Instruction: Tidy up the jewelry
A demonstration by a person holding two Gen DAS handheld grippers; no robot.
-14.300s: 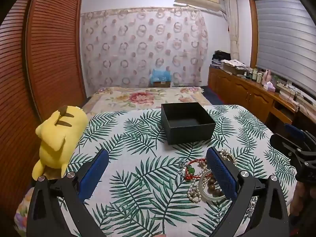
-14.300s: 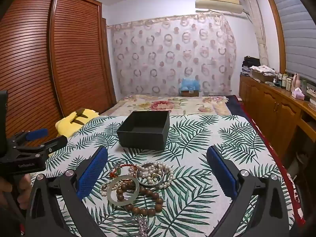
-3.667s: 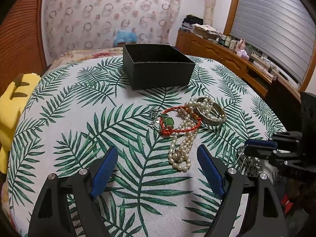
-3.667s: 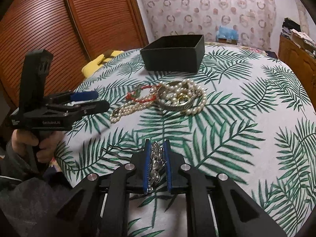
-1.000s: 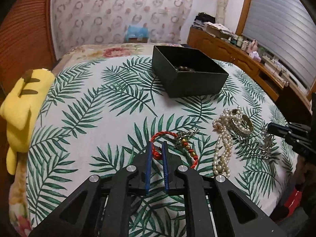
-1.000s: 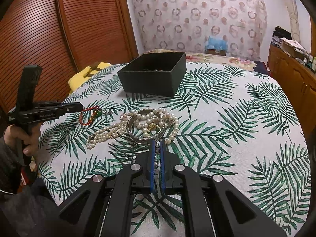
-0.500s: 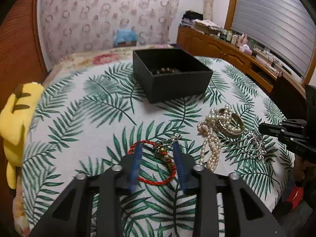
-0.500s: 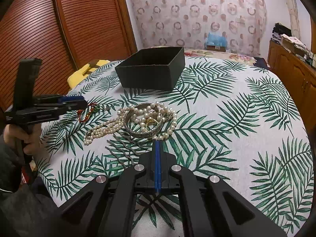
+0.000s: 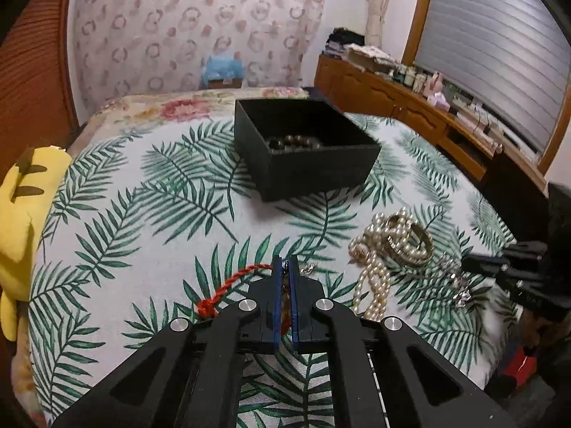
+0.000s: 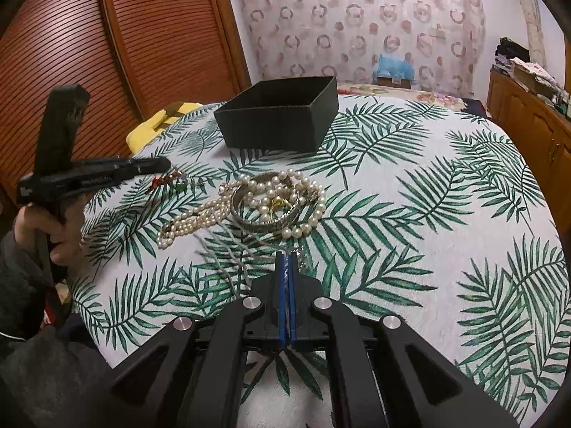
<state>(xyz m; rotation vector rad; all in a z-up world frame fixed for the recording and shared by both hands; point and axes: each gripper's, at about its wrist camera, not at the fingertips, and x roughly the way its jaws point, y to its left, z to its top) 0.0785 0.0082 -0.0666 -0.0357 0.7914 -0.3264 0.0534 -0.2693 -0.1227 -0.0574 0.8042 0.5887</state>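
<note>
I count only the brown wooden bead bracelet point(image 9: 294, 141) inside the open black square box point(image 9: 321, 164), while in front of it my left gripper point(image 9: 284, 274) pinches the red braided cord bracelet point(image 9: 228, 285), my right gripper point(image 10: 285, 267) nips the silver chain point(image 10: 303, 258), and the white pearl strands point(image 10: 249, 207) wait.
</note>
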